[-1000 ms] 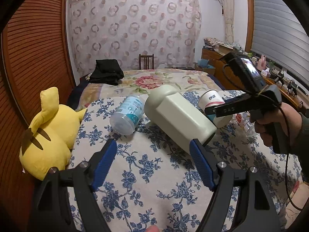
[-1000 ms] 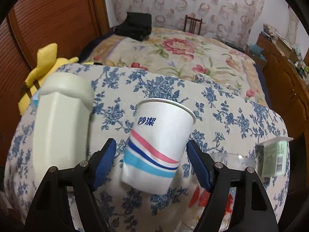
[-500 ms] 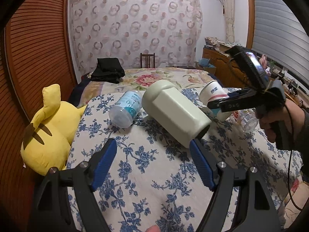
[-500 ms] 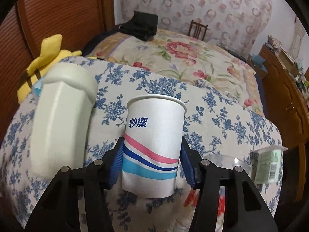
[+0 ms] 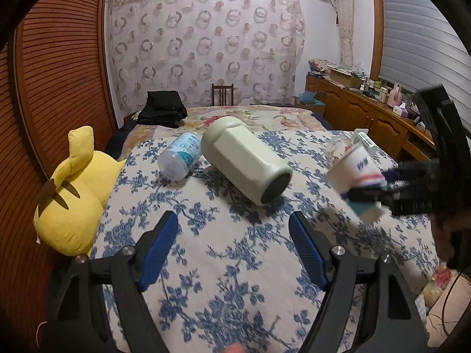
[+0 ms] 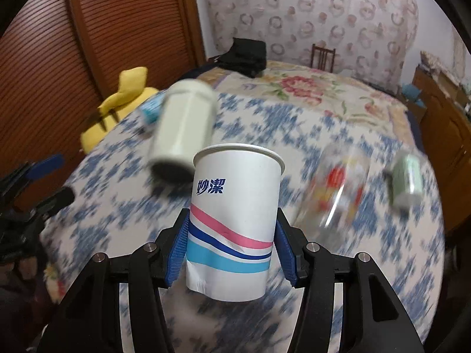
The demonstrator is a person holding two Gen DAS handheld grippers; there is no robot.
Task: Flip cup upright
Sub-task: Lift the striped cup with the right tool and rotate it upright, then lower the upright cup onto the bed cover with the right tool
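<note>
A white paper cup [image 6: 234, 223] with pink, navy and light blue stripes and blue characters sits between the blue pads of my right gripper [image 6: 231, 253], which is shut on its lower body. The cup is lifted off the cloth, rim pointing away from the camera. In the left wrist view the same cup [image 5: 354, 172] hangs tilted at the right, above the floral cloth [image 5: 223, 253], held by the right gripper [image 5: 379, 188]. My left gripper [image 5: 234, 247] is open and empty over the cloth near the front.
A pale green container [image 5: 245, 163] lies on its side mid-cloth, with a plastic bottle [image 5: 181, 156] lying beside it. A clear bottle [image 6: 338, 188] and small green carton [image 6: 406, 179] lie at the right. A yellow plush toy [image 5: 70, 188] sits at the left edge.
My right gripper has lifted the cup off the cloth and swung it towards the near right, with motion blur. The left gripper has drawn back a little and stays open.
</note>
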